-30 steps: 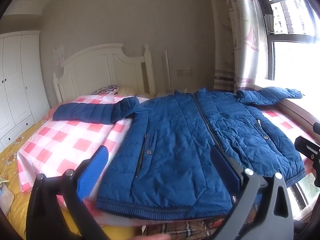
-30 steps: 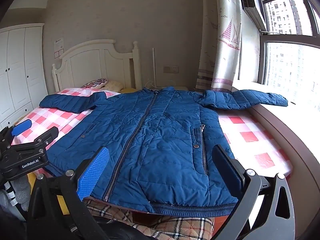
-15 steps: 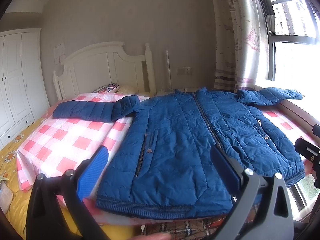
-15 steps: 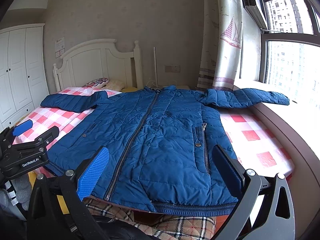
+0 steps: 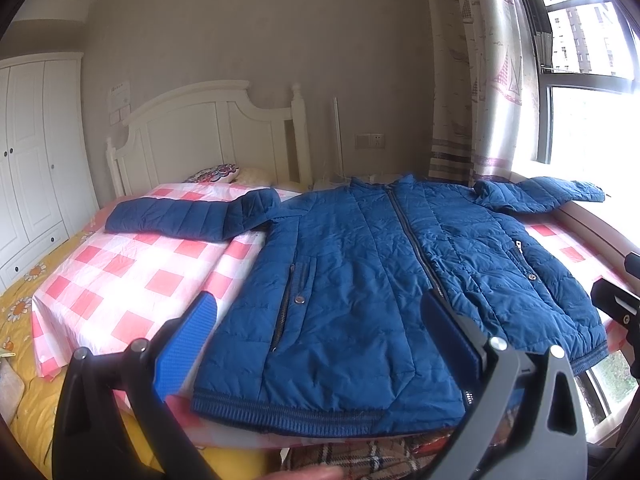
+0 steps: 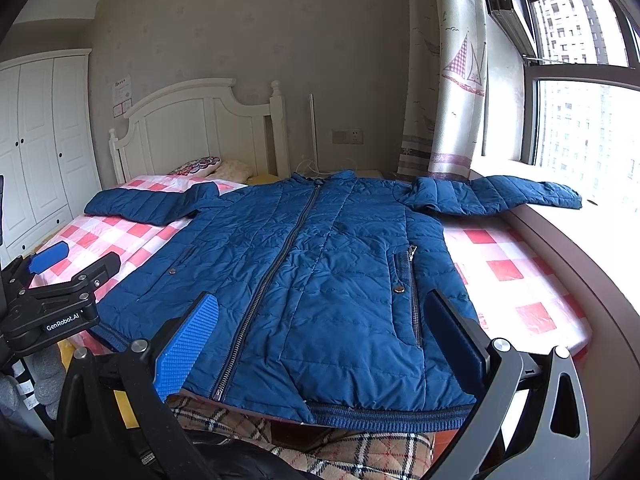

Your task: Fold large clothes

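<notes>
Setting: home bedroom. Evidence: bed [image 6: 520, 280] with pink-and-white checked cover, white panelled headboard [image 6: 196, 128], patterned pillow [image 6: 196, 166] at its head end; white wardrobe [image 6: 44, 140] on the left wall; sailboat-print curtain [image 6: 460, 72] beside a window [image 6: 580, 100] facing apartment towers; wall socket [image 6: 347, 136].
</notes>
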The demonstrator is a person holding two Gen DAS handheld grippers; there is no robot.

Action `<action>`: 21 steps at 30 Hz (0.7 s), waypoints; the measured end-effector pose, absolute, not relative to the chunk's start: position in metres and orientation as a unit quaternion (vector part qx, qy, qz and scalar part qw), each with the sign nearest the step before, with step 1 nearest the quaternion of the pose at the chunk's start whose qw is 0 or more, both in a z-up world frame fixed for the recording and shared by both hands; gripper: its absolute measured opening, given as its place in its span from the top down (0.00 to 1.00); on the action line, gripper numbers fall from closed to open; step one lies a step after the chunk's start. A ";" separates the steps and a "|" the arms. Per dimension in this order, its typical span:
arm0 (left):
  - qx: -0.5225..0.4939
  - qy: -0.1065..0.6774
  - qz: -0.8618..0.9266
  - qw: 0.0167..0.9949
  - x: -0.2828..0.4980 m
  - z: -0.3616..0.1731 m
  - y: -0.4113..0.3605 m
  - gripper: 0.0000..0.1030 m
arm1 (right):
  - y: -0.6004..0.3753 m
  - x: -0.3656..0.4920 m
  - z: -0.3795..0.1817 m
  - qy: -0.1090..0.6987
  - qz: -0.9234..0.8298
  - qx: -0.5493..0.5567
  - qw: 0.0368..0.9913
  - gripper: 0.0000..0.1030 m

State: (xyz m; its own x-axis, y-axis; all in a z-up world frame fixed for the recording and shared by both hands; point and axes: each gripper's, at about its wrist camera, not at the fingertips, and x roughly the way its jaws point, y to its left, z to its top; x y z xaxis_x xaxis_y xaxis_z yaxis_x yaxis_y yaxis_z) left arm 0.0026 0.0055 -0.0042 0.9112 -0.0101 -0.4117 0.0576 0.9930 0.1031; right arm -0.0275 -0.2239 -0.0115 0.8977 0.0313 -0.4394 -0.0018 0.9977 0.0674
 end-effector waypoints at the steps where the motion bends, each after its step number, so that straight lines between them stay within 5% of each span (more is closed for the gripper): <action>1: 0.056 0.210 -0.018 0.976 0.002 -0.004 0.005 0.01 | -0.224 -0.028 -0.012 0.226 0.010 0.033 0.974 0.04; 21: 0.053 0.209 -0.018 0.976 0.001 -0.003 0.007 0.01 | -0.225 -0.031 -0.012 0.219 0.025 0.036 0.975 0.04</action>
State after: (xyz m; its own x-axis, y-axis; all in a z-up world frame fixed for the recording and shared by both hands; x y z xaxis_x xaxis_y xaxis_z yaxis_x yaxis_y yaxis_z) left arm 0.0005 0.0073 -0.0033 0.9121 -0.0130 -0.4097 0.0571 0.9938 0.0956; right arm -0.0314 -0.2252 -0.0118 0.9030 0.0655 -0.4246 -0.0337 0.9961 0.0819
